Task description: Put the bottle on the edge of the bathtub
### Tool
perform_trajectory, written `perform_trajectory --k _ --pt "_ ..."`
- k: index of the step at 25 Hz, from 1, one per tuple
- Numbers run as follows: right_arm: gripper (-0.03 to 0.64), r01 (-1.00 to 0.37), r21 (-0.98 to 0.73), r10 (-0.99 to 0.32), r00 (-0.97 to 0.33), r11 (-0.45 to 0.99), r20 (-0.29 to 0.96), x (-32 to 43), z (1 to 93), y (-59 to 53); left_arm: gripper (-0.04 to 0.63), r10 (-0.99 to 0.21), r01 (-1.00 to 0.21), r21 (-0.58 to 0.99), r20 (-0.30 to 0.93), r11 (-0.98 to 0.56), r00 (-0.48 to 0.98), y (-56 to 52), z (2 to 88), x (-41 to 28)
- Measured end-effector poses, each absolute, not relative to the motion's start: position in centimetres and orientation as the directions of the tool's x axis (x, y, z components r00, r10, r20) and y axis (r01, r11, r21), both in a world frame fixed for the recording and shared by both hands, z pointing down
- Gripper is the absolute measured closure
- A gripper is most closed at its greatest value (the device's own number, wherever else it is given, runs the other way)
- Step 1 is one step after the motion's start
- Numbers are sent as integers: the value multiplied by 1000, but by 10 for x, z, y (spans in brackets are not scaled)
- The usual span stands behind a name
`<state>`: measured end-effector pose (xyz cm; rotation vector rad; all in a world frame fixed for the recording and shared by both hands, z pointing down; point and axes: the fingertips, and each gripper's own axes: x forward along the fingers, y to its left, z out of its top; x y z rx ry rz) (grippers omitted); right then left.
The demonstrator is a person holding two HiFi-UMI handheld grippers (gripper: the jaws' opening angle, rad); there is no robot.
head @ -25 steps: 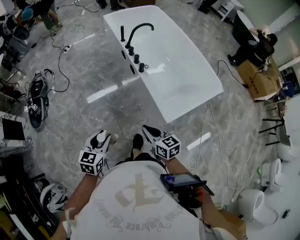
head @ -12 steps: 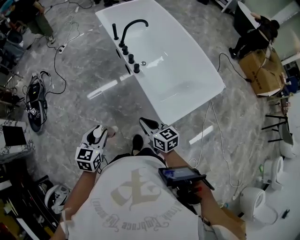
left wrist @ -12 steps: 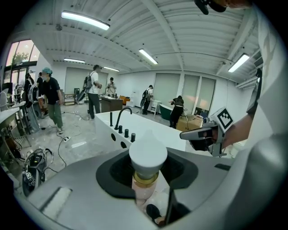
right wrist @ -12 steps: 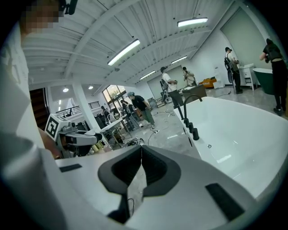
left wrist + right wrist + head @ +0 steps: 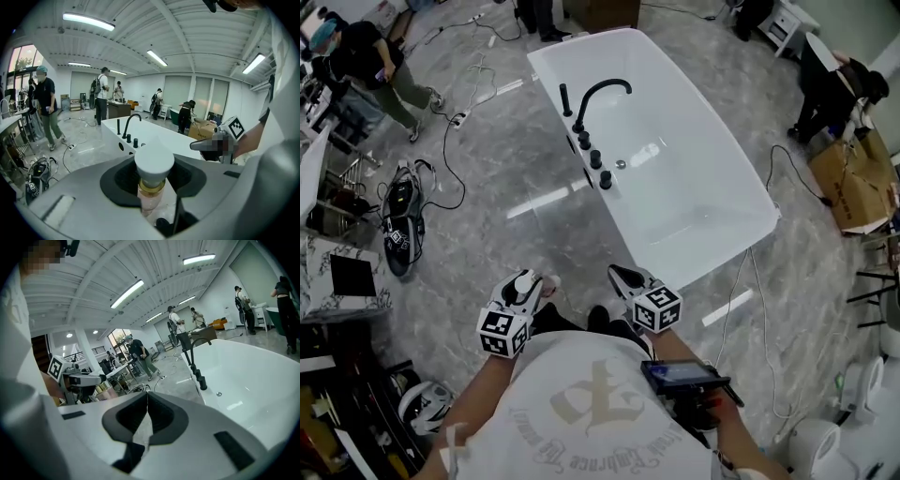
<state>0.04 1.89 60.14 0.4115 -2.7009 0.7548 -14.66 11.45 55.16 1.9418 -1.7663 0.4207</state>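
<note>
Left gripper (image 5: 525, 287) clamps the small bottle (image 5: 150, 199) just below its white cap (image 5: 154, 161); judged light, rigid, smooth, slip-prone; right gripper (image 5: 146, 411) jaws closed together, empty.

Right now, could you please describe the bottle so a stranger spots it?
Start at the white bathtub; a person stands by its near end. Their left gripper clamps the bottle: pinkish, gold collar, white cap; the right gripper is empty.
</note>
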Motion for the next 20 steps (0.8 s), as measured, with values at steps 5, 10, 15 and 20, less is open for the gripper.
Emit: perform_trajectory --k 5,10,15,20 --pt "611 -379 -467 -207 -902 799 379 3 610 10 443 -830 -987 145 539 -76 143 94 555 -152" --pt "611 -443 -472 -260 -877 762 403 6 620 -6 443 -803 -972 162 550 -168 230 67 565 -152" --pt "611 -532 -456 -347 -834 714 429 0 618 -28 443 -756 -934 187 549 -305 356 32 570 -155" --pt "611 -604 -437 -429 -790 667 437 -15 609 -50 443 -709 -889 190 544 -416 449 -6 570 -171"
